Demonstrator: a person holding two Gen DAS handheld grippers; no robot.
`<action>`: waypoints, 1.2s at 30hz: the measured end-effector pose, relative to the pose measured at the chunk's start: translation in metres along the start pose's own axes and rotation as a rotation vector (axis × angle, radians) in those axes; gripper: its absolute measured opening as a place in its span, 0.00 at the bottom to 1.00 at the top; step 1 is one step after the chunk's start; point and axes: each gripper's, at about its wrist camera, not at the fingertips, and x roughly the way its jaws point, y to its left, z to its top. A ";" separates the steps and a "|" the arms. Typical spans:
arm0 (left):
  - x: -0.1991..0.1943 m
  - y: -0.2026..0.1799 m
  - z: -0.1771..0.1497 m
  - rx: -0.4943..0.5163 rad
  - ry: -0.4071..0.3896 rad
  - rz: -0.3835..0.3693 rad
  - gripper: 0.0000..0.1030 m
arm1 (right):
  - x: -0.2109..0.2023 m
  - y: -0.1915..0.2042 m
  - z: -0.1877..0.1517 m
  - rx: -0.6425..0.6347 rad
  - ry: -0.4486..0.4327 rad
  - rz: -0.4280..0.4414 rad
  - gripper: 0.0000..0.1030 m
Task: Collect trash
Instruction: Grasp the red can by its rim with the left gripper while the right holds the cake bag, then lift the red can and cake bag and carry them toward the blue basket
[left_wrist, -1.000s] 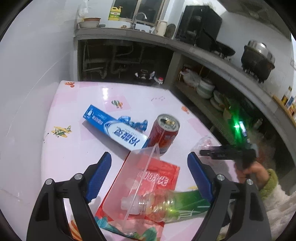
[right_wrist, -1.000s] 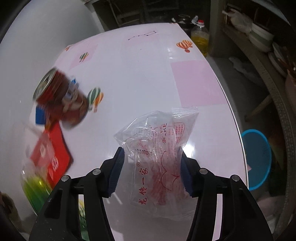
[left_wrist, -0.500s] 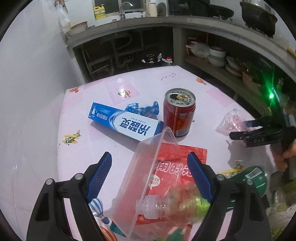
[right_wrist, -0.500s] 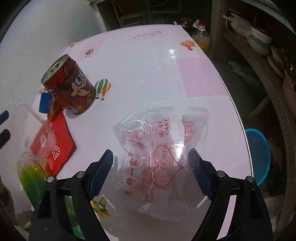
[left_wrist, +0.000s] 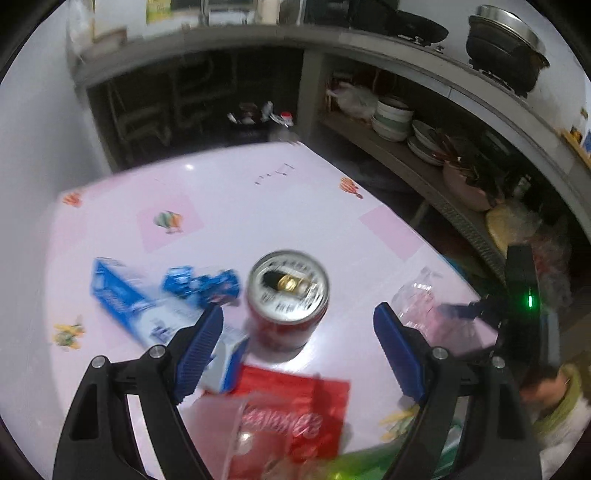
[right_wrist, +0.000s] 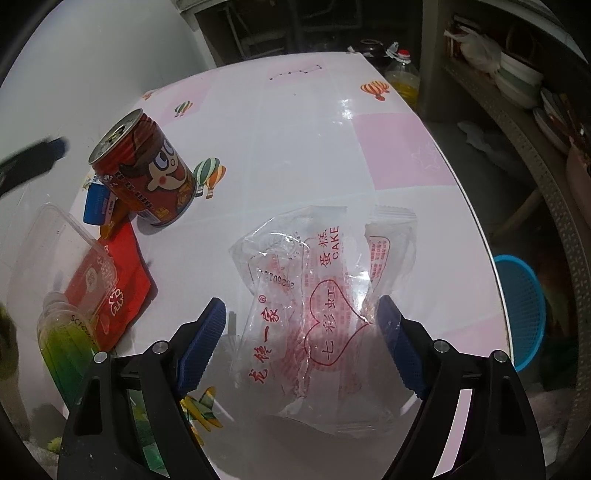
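On a white and pink tablecloth (right_wrist: 303, 155) printed with balloons lies a scatter of trash. In the right wrist view the right gripper (right_wrist: 301, 334) hangs over a clear cake wrapper (right_wrist: 321, 310) with red lettering; its blue-padded jaws are spread wide, one pad to either side of the wrapper. The left pad stands clear of the plastic, while the right pad sits at its crumpled edge, and whether it touches cannot be told. The wrapper lies flat on the cloth, filling the centre of that view down to 6 o'clock.

At 10 o'clock from the wrapper a red drink can (right_wrist: 146, 173) with a cartoon face stands upright, its top opened. Just below the can, at 8 o'clock in the view, are the end of a blue toothpaste box (right_wrist: 96, 204), a red snack pouch (right_wrist: 110, 284), a clear plastic tray (right_wrist: 55, 254) resting over the pouch, and a plastic bottle (right_wrist: 64, 339) with green liquid. A blue basket (right_wrist: 524, 310) stands on the floor at 3 o'clock, beyond the table's edge.

In the left wrist view, blurred, the left gripper (left_wrist: 298, 330) is also spread wide with nothing between its pads pinched; the can sits just ahead of the gap, at centre. The toothpaste box runs off toward 9 o'clock, with a crumpled blue wrapper (left_wrist: 201, 284) beside it, and the red pouch lies at 6 o'clock.
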 end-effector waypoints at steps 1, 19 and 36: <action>0.008 0.000 0.006 -0.005 0.022 0.005 0.79 | 0.000 0.000 0.000 0.000 -0.001 0.002 0.77; 0.054 -0.006 0.010 0.041 0.112 0.133 0.62 | -0.008 -0.005 -0.002 0.003 -0.042 0.016 0.77; 0.021 -0.006 0.004 -0.005 -0.007 0.105 0.62 | -0.005 -0.004 -0.003 0.001 -0.026 0.010 0.57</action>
